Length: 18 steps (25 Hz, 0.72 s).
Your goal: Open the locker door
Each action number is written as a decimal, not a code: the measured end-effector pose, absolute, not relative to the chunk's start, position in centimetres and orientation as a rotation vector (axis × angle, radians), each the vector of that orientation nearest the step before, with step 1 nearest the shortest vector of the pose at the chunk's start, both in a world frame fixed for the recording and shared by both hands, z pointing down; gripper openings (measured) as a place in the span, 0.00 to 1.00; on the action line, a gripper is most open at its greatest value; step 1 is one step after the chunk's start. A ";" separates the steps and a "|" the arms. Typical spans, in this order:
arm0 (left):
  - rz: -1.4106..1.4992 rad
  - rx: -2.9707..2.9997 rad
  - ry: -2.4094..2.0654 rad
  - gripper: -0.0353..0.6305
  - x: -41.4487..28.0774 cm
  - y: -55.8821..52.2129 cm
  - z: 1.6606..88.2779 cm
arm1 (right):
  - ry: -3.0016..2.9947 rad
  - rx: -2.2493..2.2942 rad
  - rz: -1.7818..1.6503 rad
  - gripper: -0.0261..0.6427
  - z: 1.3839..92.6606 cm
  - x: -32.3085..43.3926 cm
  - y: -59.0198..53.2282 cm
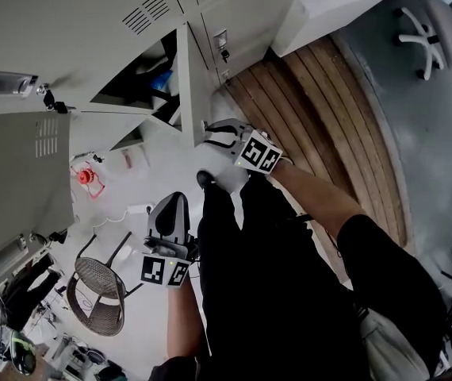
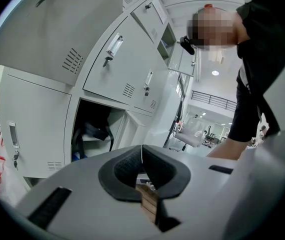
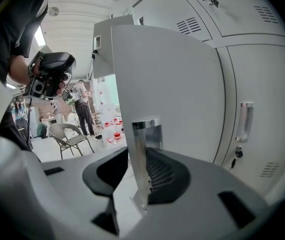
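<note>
The grey locker door [image 1: 197, 94] stands swung out from the bank of lockers and shows edge-on in the head view. My right gripper [image 1: 210, 132] is at its free edge. In the right gripper view the door [image 3: 167, 74] fills the middle, and its chrome handle [image 3: 145, 134] sits between the jaws of my right gripper [image 3: 137, 151], which is shut on it. The open compartment [image 1: 143, 78] holds a dark bag and something blue. My left gripper [image 1: 170, 201] hangs lower, away from the door, over the floor. Its pads [image 2: 142, 151] meet with nothing between them.
More shut locker doors [image 2: 117, 59] surround the open one. A wicker chair [image 1: 99, 288] and red items [image 1: 89, 177] stand on the floor to the left. A wooden strip [image 1: 321, 125] runs along the right, with an office chair [image 1: 440, 30] beyond. A person [image 3: 85, 111] stands further off.
</note>
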<state>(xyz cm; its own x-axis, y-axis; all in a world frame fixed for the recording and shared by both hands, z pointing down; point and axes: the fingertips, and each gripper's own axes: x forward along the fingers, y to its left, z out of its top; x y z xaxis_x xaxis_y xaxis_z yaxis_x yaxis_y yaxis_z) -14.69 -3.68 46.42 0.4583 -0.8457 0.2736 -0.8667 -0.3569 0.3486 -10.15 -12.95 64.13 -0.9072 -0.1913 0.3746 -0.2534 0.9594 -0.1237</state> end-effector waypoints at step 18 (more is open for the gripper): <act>0.030 2.223 -1.459 0.08 -11.8 -1.5 46.0 | -2.667 0.393 0.203 0.20 64.0 -7.9 -13.0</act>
<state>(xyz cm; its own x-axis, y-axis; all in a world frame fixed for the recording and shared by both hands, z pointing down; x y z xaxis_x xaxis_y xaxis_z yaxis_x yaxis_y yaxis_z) -11.80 -1.47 46.00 0.4322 -0.8598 0.2720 -0.8701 -0.3183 0.3764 -7.88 -12.98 63.98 -0.8651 -0.2414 0.4396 -0.3053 0.9489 -0.0797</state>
